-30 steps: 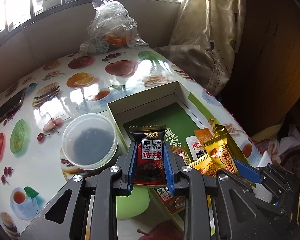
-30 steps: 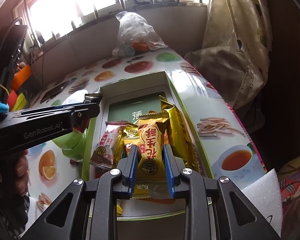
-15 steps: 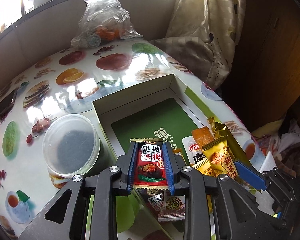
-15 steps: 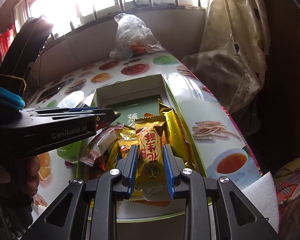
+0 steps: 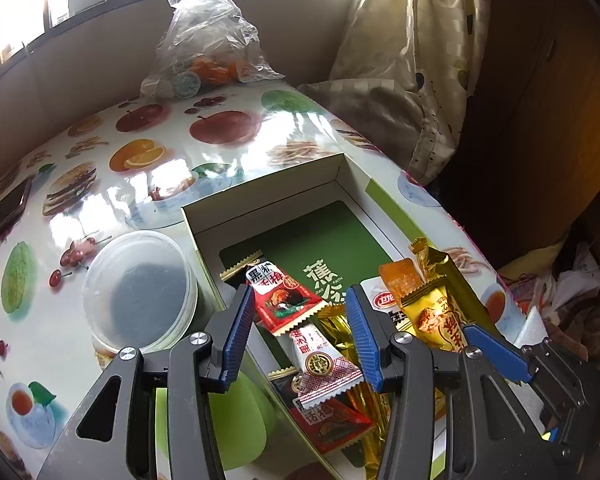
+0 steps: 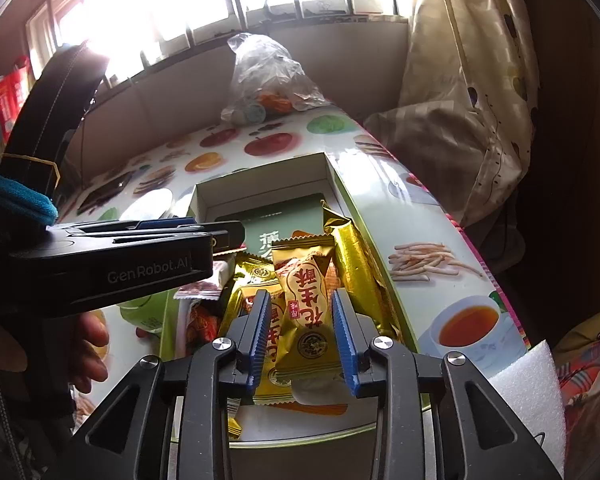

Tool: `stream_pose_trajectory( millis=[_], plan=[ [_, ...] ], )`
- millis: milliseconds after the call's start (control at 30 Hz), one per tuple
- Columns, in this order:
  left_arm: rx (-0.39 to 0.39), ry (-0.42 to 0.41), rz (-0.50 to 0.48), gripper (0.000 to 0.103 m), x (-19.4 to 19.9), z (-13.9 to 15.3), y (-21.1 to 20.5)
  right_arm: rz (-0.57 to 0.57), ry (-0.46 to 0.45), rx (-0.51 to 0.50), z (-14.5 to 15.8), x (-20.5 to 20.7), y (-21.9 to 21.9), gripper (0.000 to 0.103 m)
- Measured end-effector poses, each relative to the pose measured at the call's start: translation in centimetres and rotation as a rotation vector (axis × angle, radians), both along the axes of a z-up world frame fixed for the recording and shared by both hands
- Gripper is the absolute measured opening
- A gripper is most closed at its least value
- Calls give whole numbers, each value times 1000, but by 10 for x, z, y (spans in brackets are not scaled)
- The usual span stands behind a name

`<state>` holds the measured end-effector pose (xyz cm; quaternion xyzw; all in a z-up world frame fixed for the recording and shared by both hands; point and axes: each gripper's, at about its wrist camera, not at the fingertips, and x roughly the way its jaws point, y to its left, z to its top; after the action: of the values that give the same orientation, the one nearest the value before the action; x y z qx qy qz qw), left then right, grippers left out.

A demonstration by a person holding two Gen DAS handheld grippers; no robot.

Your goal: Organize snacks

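Left wrist view: the left gripper (image 5: 298, 312) hangs over the near end of the box (image 5: 260, 196) with its jaws spread wide, gripping nothing. The red plum packet (image 5: 284, 300) lies loose in the box between the blue pads, tilted, touching neither. Below it a white packet (image 5: 320, 364) overlaps another red one (image 5: 328, 424). The right gripper (image 5: 496, 352) shows at the right edge beside a yellow packet (image 5: 432, 312). A lidded tub (image 5: 138, 292) stands on the table (image 5: 220, 136) just left of the box; a plastic bag (image 5: 208, 44) sits at the far edge. In the right wrist view, the right gripper (image 6: 300, 332) is also parted, its pads flanking the yellow packet (image 6: 306, 312) without squeezing it; the packet rests on other gold wrappers (image 6: 356, 256) inside the box (image 6: 260, 184).
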<state>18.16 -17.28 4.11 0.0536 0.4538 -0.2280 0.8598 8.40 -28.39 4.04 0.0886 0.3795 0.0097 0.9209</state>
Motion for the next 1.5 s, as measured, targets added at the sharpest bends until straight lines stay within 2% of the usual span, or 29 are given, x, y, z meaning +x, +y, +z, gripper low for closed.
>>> stream_pose_trajectory(
  millis=[433, 733, 833, 1167, 1500],
  plan=[
    [-7, -60, 19, 49, -32, 19, 15, -16, -23, -31, 12, -19, 7, 46],
    [4, -137, 85, 49, -77, 31, 39, -38, -29, -61, 18, -44, 12, 49],
    [-9, -130, 98, 49, -93, 26, 48, -40, -20, -72, 16, -53, 16, 49],
    [36, -103, 130, 49, -138, -4, 66, -62, 26, -114, 2, -86, 29, 49],
    [71, -57, 127, 49, -158, -31, 73, -85, 74, -170, -18, -104, 38, 50]
  ],
)
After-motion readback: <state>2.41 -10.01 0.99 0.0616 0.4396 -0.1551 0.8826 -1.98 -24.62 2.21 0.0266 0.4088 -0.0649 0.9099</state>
